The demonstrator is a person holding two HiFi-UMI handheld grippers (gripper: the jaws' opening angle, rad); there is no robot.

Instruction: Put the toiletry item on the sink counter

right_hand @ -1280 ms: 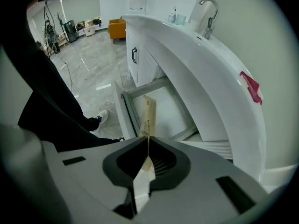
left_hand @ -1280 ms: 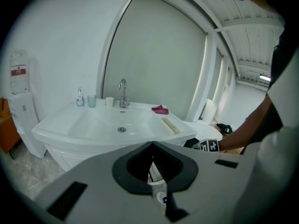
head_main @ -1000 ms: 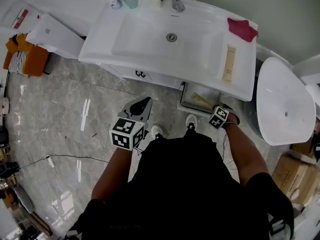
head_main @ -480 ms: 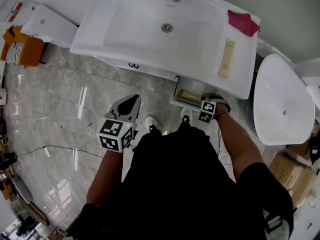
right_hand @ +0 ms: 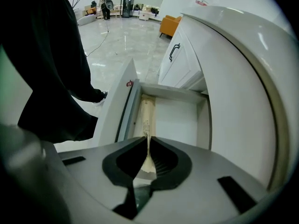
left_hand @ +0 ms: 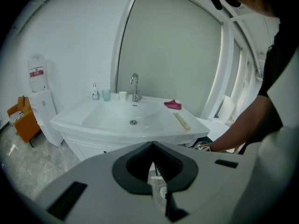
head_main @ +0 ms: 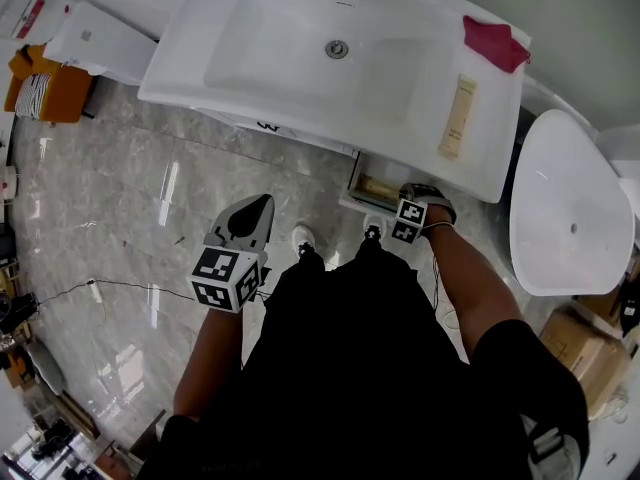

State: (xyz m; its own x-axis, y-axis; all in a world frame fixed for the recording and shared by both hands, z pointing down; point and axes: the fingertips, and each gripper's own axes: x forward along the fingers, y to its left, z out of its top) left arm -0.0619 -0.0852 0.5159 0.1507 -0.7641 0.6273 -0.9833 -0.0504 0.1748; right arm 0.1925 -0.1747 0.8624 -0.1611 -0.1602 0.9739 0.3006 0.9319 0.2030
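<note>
Left tool (head_main: pixel 262 204): closed, empty, idle over the floor (head_main: pixel 120 218).
Toiletry tube (right_hand: pixel 145 113): lying in the open drawer (right_hand: pixel 180 120) below the counter (head_main: pixel 478 163).
Right tool (right_hand: pixel 148 138): closed just above the tube, apparently gripping nothing; lowered shut, it would shove the tube.
Counter edge: overhangs the drawer; a lifted tube could snag and drop.

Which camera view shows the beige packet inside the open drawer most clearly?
The right gripper view: the beige packet lies lengthwise in the open drawer, nearly whole. The head view shows only part of it below the counter. The left gripper view does not show it.
</note>
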